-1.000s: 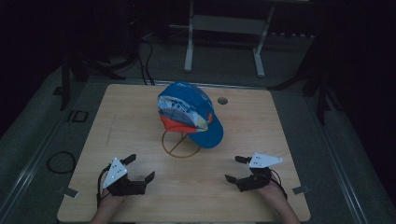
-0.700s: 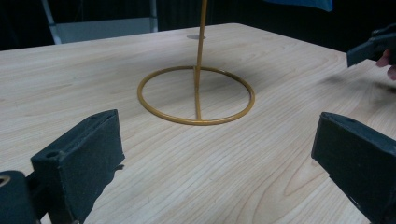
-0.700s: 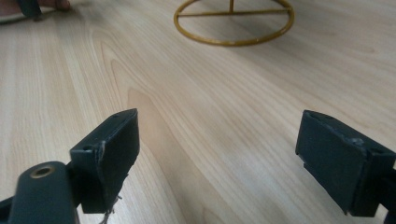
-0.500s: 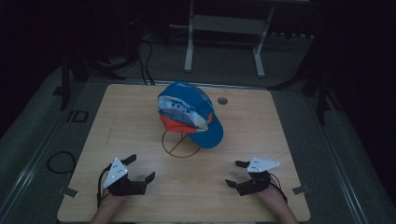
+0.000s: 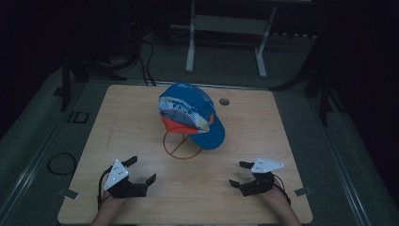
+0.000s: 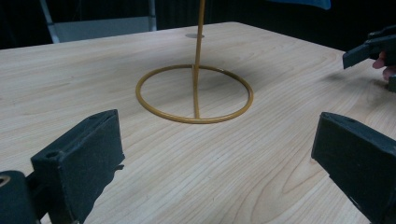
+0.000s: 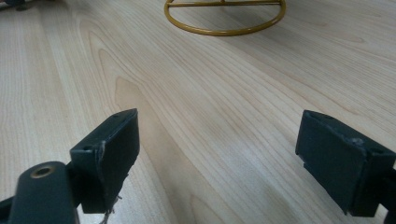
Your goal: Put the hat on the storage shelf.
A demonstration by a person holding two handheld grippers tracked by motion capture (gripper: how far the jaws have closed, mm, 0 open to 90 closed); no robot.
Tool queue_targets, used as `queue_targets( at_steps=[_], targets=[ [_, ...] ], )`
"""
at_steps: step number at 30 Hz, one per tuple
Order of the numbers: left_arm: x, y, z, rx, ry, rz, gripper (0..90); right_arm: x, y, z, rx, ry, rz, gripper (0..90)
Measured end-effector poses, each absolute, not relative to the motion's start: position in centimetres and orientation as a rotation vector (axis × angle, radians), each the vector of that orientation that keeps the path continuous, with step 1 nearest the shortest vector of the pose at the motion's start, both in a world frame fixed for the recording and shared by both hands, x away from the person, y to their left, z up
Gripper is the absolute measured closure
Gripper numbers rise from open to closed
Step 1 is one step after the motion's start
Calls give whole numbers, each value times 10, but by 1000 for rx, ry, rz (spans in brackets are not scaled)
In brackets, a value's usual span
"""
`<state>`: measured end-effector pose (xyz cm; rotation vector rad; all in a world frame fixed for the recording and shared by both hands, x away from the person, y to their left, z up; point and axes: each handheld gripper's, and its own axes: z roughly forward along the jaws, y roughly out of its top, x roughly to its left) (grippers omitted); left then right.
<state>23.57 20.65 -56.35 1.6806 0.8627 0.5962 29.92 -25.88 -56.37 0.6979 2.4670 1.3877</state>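
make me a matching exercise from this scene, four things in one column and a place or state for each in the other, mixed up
Things:
1. blue patterned cap
2. gold wire stand
3. left gripper
4. small round hole in the wooden table

Places or states:
A. jaws open, near the table's front left
B. ring base flat on the table
C. behind the cap, toward the far edge
D. perched on top of the stand

Pairs: 1-D, 2-B, 3-A, 4-C

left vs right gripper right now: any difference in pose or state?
The left gripper sits at the table's near-left, the right gripper at its near-right. The left gripper's grey plate tilts up steeply; the right gripper's lies nearly flat. The left gripper view takes in the stand's whole ring, the right gripper view only the ring's near arc. Shared: both open, empty, low over the table, aimed inward toward the cap stand.
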Motion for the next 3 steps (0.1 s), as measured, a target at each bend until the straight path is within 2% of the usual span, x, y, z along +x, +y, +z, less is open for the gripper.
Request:
queue_targets(
  at_steps=[3],
  targets=[
    [236,207,-563,1680,864,597,24,299,-259,-565,701,2473,1380,135]
  ],
)
